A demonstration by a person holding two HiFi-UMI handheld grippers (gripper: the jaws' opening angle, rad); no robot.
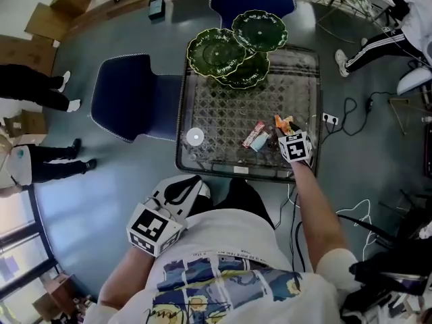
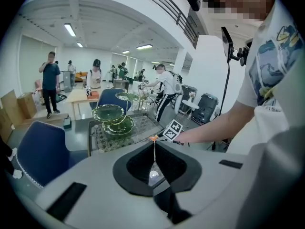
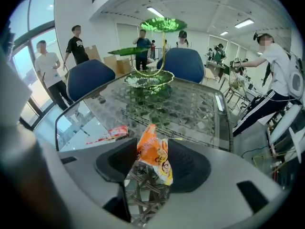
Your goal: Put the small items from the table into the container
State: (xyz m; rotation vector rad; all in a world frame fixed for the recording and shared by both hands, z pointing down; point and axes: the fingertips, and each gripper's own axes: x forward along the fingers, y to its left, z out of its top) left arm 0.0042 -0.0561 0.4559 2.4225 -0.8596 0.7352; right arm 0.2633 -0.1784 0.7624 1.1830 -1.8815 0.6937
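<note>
Straddling orange packet [image 3: 153,156] near table [image 1: 209,171] edge, right jaws apart, left jaws closed.

A: table [image 3: 200,109] top?
B: clear glass, glossy, lattice pattern showing through. Dark rim.
A: tiered stand [image 1: 236,49]?
B: green dishes, glossy. Glazed or plastic, can't tell. Stem [image 3: 162,49] gold with a metallic sheen.
A: packets?
B: orange packet [image 3: 152,152] is shiny crinkled plastic film. Pink packet [image 3: 112,133] has the same glossy film.
A: tooling?
B: right gripper [image 3: 152,146] and left gripper [image 2: 153,146] have smooth matt grey plastic shells. Pads [image 3: 116,163] are matt black.
A: rest?
B: chair [image 1: 128,96] is blue cloth. Floor [image 1: 101,174] is smooth with a slight sheen.
</note>
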